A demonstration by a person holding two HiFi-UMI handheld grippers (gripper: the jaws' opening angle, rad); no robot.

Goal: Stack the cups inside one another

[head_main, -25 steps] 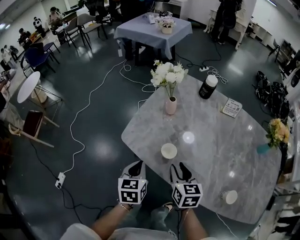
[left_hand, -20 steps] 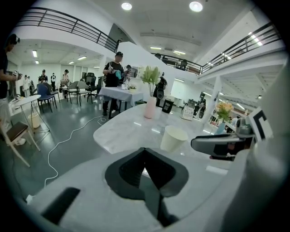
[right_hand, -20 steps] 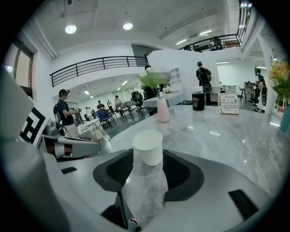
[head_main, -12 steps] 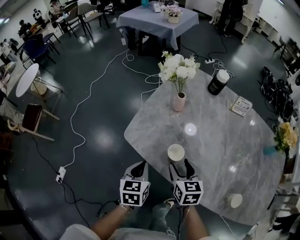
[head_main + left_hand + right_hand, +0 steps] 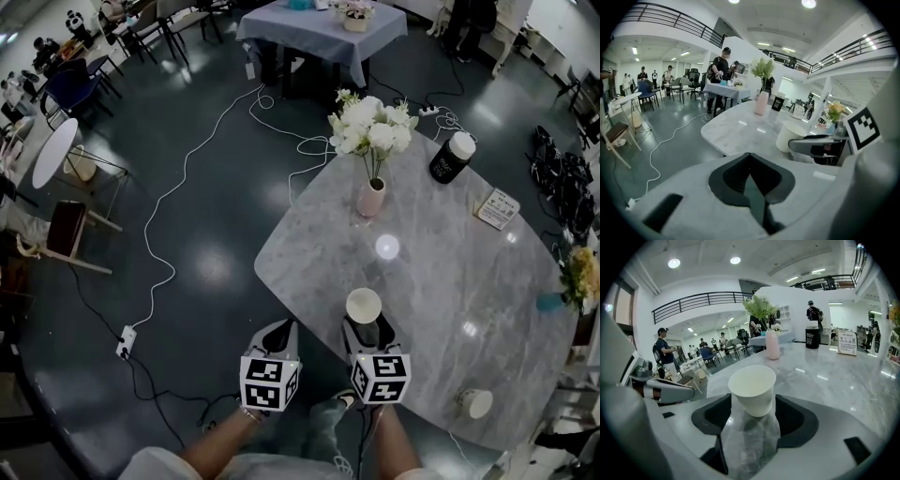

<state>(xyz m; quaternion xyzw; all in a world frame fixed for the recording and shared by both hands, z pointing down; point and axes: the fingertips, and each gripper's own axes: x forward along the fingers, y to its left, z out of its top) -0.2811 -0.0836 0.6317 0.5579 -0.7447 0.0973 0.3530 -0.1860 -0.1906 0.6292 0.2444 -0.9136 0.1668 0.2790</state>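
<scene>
My right gripper (image 5: 367, 330) has just been opening its jaws. They are spread wide around the near cup (image 5: 752, 387), which stands on the table (image 5: 441, 272), and the pads are not pressing it. My left gripper (image 5: 275, 334) is pressed together, empty. I judge this the first pick: close gently, then carry it to the other cup (image 5: 476, 403).

Two cups (image 5: 364, 306) (image 5: 476, 403), two vases (image 5: 371, 199) (image 5: 548, 302), one canister (image 5: 450, 159), one sign (image 5: 498, 208).
</scene>
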